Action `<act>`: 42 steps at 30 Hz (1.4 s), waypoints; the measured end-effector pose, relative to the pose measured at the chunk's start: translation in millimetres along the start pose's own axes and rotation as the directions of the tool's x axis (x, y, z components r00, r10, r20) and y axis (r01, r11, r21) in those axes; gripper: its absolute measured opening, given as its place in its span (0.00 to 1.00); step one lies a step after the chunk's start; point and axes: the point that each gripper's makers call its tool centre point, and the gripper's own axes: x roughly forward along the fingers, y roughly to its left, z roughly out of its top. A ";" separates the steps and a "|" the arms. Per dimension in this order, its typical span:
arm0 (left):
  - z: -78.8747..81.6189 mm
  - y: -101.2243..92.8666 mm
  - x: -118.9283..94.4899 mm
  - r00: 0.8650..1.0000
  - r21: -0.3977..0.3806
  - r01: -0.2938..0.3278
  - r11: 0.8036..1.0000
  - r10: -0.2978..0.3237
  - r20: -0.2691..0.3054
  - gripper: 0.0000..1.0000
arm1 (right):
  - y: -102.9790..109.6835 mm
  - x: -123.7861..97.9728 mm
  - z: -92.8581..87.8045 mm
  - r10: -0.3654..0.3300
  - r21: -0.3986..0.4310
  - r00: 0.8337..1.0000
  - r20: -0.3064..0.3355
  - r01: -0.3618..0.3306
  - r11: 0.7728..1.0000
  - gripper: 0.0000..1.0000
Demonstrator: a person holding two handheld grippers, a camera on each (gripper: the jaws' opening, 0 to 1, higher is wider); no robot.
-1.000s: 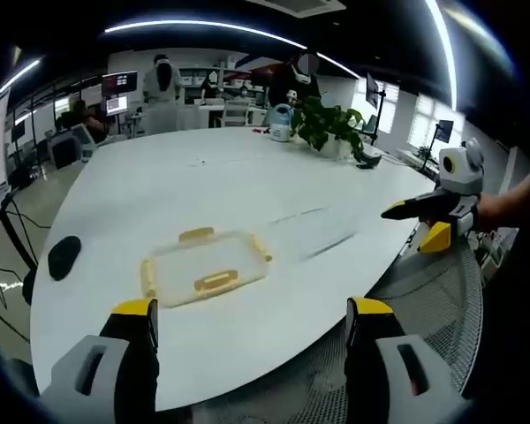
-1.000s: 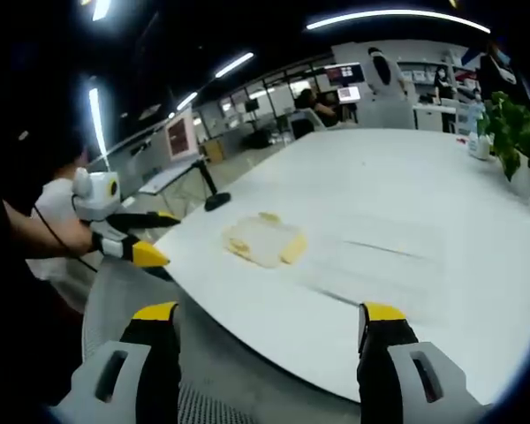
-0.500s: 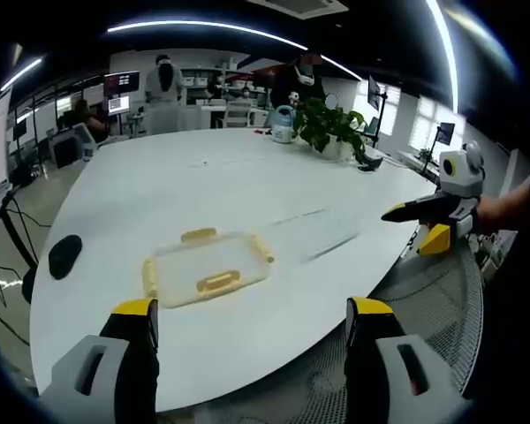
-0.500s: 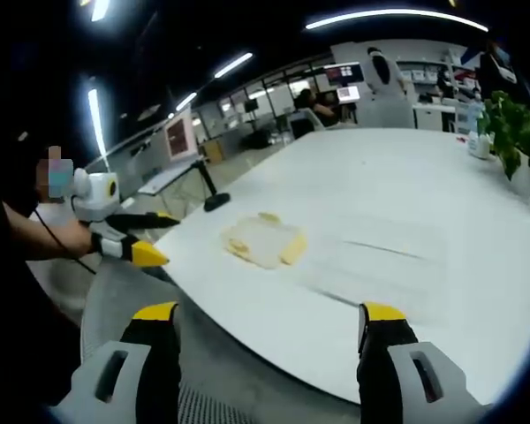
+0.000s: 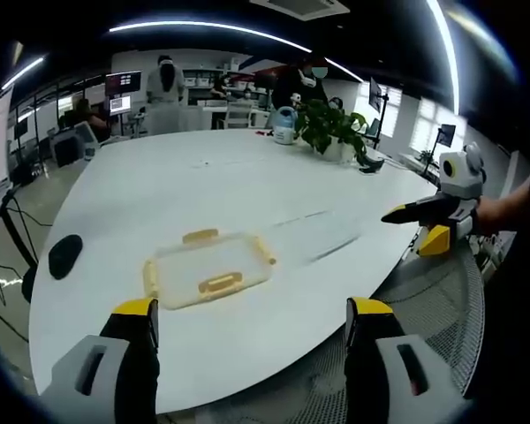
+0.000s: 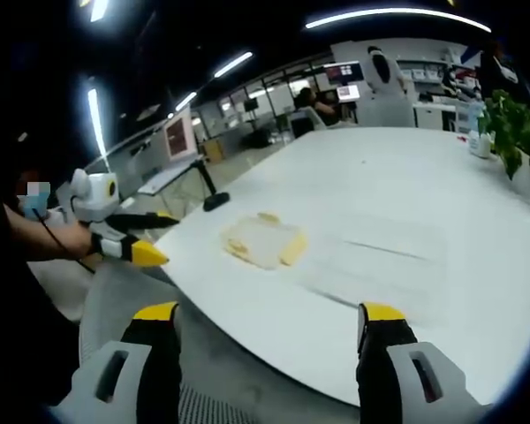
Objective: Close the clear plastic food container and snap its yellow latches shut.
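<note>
A clear plastic food container with yellow latches lies flat on the white table, lid on it. It also lies left of centre in the right gripper view as the container. My left gripper stands open off the table's near edge, well short of the container. My right gripper is open too, off the table's edge. The right gripper comes in from the right of the left gripper view. The left gripper comes in from the left of the right gripper view. Both hold nothing.
A potted plant and a small pale jug stand at the table's far side. A black object lies near its left edge. Mesh chair backs sit below the table edge. People stand at desks in the background.
</note>
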 end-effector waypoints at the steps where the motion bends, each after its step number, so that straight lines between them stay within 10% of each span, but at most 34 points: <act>1: 0.1 -0.4 0.3 1.000 -0.001 0.001 1.000 -0.001 0.000 0.88 | 0.0 -0.3 -0.2 0.000 0.001 1.000 -0.001 0.000 1.000 0.82; 42: 17.4 17.6 7.8 0.997 0.023 0.068 0.997 -0.068 0.031 0.87 | 11.8 25.3 44.3 0.027 -0.042 0.998 0.063 -0.024 0.999 0.79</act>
